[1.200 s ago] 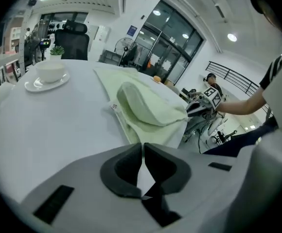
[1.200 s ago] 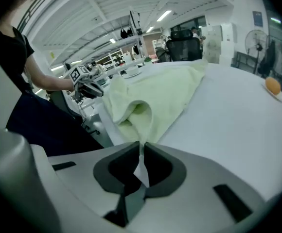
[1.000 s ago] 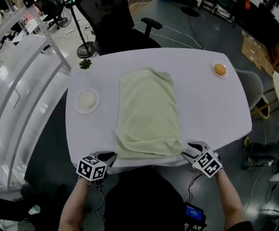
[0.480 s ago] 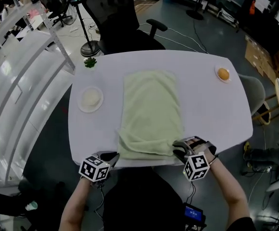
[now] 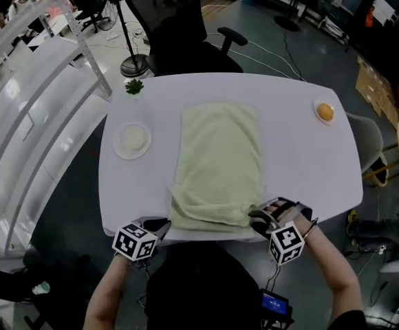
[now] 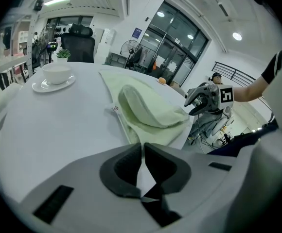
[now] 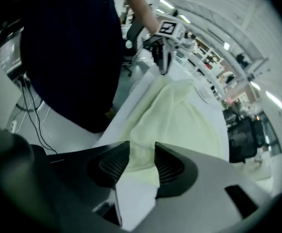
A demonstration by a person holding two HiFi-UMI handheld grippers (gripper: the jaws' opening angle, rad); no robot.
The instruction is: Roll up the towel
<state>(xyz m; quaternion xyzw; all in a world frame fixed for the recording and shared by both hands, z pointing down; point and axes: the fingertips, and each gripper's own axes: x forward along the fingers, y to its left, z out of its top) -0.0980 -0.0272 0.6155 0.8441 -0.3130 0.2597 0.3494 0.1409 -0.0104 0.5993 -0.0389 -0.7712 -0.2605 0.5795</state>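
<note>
Towel (image 5: 219, 160) on white table (image 5: 292, 157), office chair (image 5: 175, 33) behind, grey floor (image 5: 69, 208)

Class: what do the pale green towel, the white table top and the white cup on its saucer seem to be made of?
The pale green towel: soft matt cloth, perhaps terry; folds and bulges limply. The white table top: smooth, faintly shiny, perhaps laminate or plastic. The white cup on its saucer: probably glazed ceramic, from its gloss.

The pale green towel (image 5: 220, 157) lies lengthwise down the middle of the tabletop (image 5: 296, 163), mostly flat; its near end is folded over in a rumpled flap at the tabletop's near edge.
</note>
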